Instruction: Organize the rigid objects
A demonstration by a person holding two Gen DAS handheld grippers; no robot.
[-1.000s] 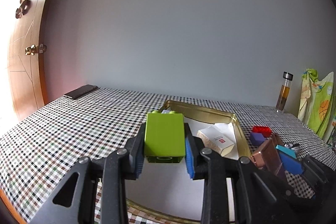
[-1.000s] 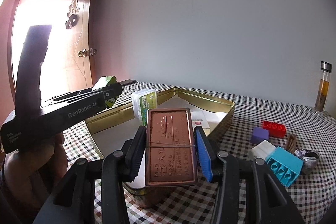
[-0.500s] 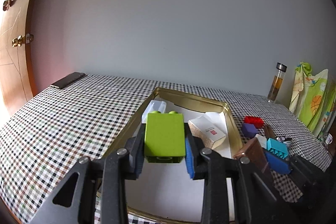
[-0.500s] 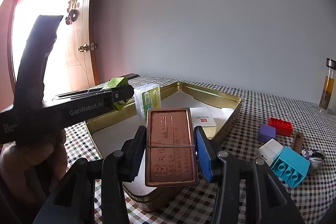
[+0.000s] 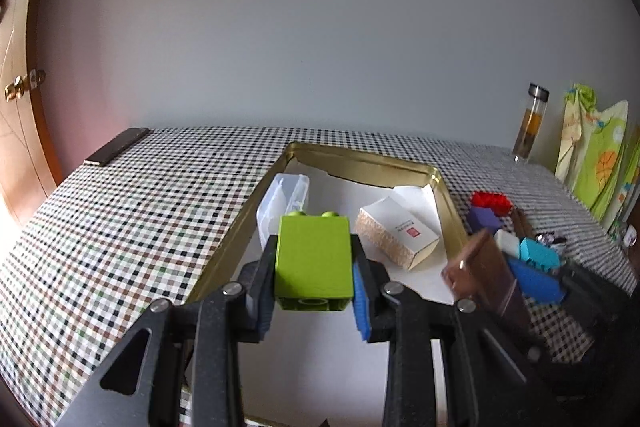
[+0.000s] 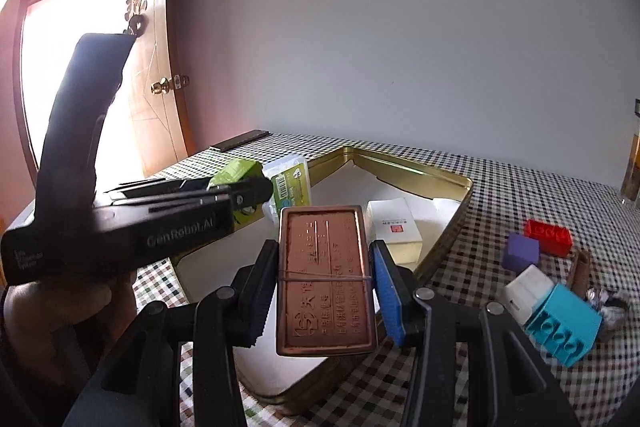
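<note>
The checkered surface (image 5: pixel 132 211) carries a gold tray (image 5: pixel 372 169) lined with white paper, and over the last second both wrist views have closed in on it: the tray now fills more of each frame and its contents sit nearer. That suggests both loads are being carried in for placing, with the drop itself not yet made.

Inside the tray, a clear plastic case (image 5: pixel 282 203) stands on edge against the left wall, and a white carton (image 5: pixel 396 233) lies flat near the right wall, apart from the case.

The left hand-held gripper (image 5: pixel 314 297) is clenched on a lime green brick (image 5: pixel 314 263), studs pointing away, held above the tray's near left part, just short of the clear case. The right hand-held gripper (image 6: pixel 326 291) grasps a copper-coloured tin (image 6: pixel 326 279) banded with a thin elastic, hanging over the tray's near rim.

Outside the tray to the right, still to be sorted, lie a red brick (image 6: pixel 548 237), a purple block (image 6: pixel 520 251), a white block (image 6: pixel 528 287) and a turquoise brick (image 6: pixel 564 323), close together. A dark phone (image 5: pixel 118 147) rests at the far left edge.
</note>
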